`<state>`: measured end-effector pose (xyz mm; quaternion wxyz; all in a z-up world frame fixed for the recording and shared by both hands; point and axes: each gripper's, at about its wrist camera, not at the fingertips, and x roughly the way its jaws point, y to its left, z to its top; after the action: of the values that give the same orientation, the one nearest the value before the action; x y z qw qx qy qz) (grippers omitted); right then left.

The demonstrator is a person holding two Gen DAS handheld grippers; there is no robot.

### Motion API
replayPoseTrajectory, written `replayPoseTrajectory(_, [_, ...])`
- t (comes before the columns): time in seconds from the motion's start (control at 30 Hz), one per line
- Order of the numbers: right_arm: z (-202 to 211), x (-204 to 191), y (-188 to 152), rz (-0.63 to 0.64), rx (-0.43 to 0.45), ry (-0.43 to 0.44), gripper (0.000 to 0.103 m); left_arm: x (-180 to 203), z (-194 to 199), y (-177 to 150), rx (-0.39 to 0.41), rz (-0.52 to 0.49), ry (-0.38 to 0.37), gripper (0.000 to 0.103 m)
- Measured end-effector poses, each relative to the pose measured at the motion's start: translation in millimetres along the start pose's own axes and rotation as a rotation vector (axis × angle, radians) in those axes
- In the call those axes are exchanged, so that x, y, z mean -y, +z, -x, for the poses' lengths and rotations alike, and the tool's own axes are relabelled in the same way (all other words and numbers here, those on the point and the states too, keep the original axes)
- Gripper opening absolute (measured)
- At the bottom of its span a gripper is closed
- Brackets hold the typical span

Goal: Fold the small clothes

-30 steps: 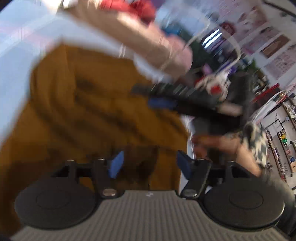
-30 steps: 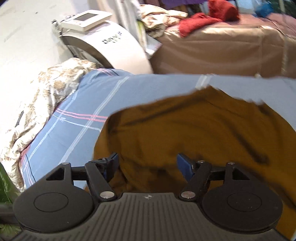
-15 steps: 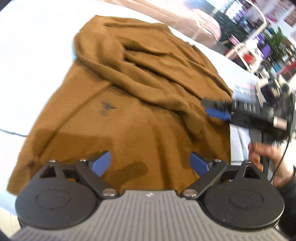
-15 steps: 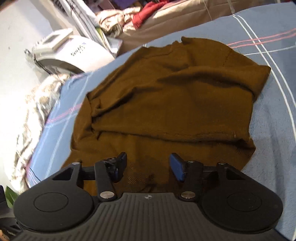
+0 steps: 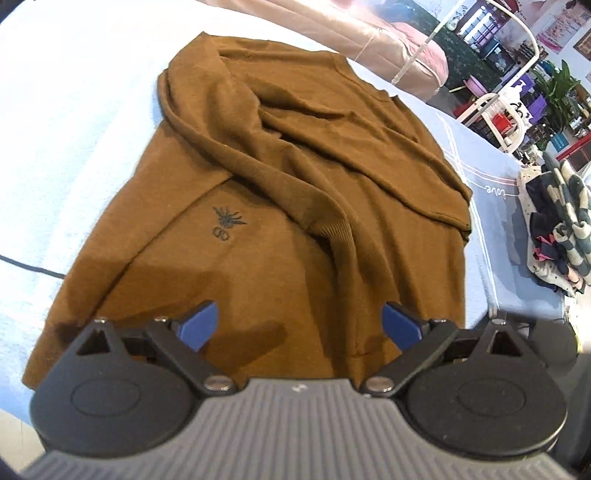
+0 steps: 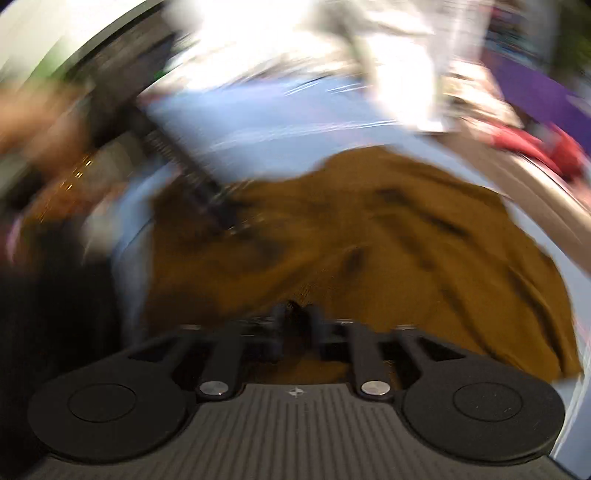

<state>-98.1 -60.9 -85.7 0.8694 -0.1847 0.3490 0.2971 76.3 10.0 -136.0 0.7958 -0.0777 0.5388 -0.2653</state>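
A brown sweater [image 5: 280,206] with a small dark embroidered logo [image 5: 227,223] lies rumpled on a light blue bedsheet [image 5: 74,110]. One sleeve with a ribbed cuff [image 5: 332,236] is draped across its front. My left gripper [image 5: 299,325] is open and empty, hovering over the sweater's near hem. In the blurred right wrist view the sweater [image 6: 369,240] fills the middle, and my right gripper [image 6: 295,314] has its jaws closed together at the sweater's near edge, seemingly pinching the fabric.
A pile of other clothes [image 5: 550,229] lies on the bed's right side. A pink-brown covered bed [image 5: 369,33] and shelves stand behind. The right wrist view shows a dark object [image 6: 184,166] at upper left, blurred, and red cloth [image 6: 535,144] far right.
My left gripper has drawn a little closer to the sweater and stayed open. My right gripper has left the left view, swung fast, and closed its jaws at the sweater's edge.
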Motion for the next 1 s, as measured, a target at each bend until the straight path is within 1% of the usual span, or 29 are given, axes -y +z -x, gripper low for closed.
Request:
replayPoseTrajectory(0.03, [-3, -12, -3, 0.052, -0.023, 0.023, 0.092, -3, 1, 0, 0.003, 0.004, 0.005, 0.097])
replayPoseTrajectory(0.07, [-4, -21, -7, 0.070, -0.026, 0.035, 0.090, -5, 2, 0, 0.005, 0.006, 0.011, 0.097])
replayPoseTrajectory(0.1, [-4, -23, -9, 0.054, -0.024, 0.044, 0.085, -7, 3, 0, 0.007, 0.008, 0.018, 0.097])
replayPoseTrajectory(0.17, [-3, -16, -8, -0.044, -0.007, 0.019, 0.081, -12, 5, -2, 0.010, 0.010, 0.032, 0.098])
replayPoseTrajectory(0.23, [4, -1, -6, -0.175, 0.057, -0.058, 0.083, -16, 6, -2, 0.005, 0.019, 0.040, 0.098])
replayPoseTrajectory(0.3, [9, 24, -5, -0.338, 0.108, -0.121, 0.083, -19, 5, -2, 0.003, 0.024, 0.043, 0.098])
replayPoseTrajectory(0.33, [8, 41, -8, -0.435, 0.121, -0.134, 0.082, -19, 5, -2, 0.002, 0.022, 0.042, 0.098])
replayPoseTrajectory(0.37, [5, 57, -11, -0.525, 0.124, -0.123, 0.078, -18, 4, -2, 0.004, 0.019, 0.040, 0.098])
replayPoseTrajectory(0.43, [-5, 88, -23, -0.699, 0.127, -0.085, 0.062, -16, 4, -1, 0.005, 0.011, 0.032, 0.098])
replayPoseTrajectory(0.5, [-21, 109, -30, -0.825, 0.114, -0.045, 0.057, -13, 3, -2, 0.007, 0.000, 0.029, 0.099])
replayPoseTrajectory(0.57, [-34, 121, -38, -0.893, 0.108, 0.043, 0.056, -11, 2, -2, 0.005, -0.008, 0.030, 0.099])
replayPoseTrajectory(0.6, [-41, 123, -39, -0.914, 0.100, 0.066, 0.055, -11, 1, -2, 0.003, -0.009, 0.031, 0.099])
replayPoseTrajectory(0.63, [-45, 126, -44, -0.925, 0.083, 0.086, 0.052, -11, 0, -2, 0.000, -0.009, 0.033, 0.099])
replayPoseTrajectory(0.67, [-51, 127, -45, -0.924, 0.065, 0.097, 0.045, -12, -1, -1, -0.003, -0.010, 0.037, 0.099])
replayPoseTrajectory(0.7, [-53, 128, -45, -0.924, 0.060, 0.095, 0.023, -13, -1, 0, -0.004, -0.011, 0.040, 0.099])
replayPoseTrajectory(0.73, [-53, 126, -45, -0.936, 0.059, 0.107, 0.005, -14, -2, 1, -0.006, -0.013, 0.044, 0.099])
replayPoseTrajectory(0.8, [-51, 136, -45, -0.964, 0.047, 0.170, 0.005, -16, -3, 6, -0.008, -0.022, 0.052, 0.099])
replayPoseTrajectory(0.93, [-23, 161, -41, -0.916, 0.044, 0.152, 0.005, -20, -1, 23, 0.018, -0.045, 0.084, 0.099])
replayPoseTrajectory(1.0, [-6, 186, -36, -0.874, 0.036, 0.137, 0.005, -23, 0, 34, 0.039, -0.044, 0.091, 0.099])
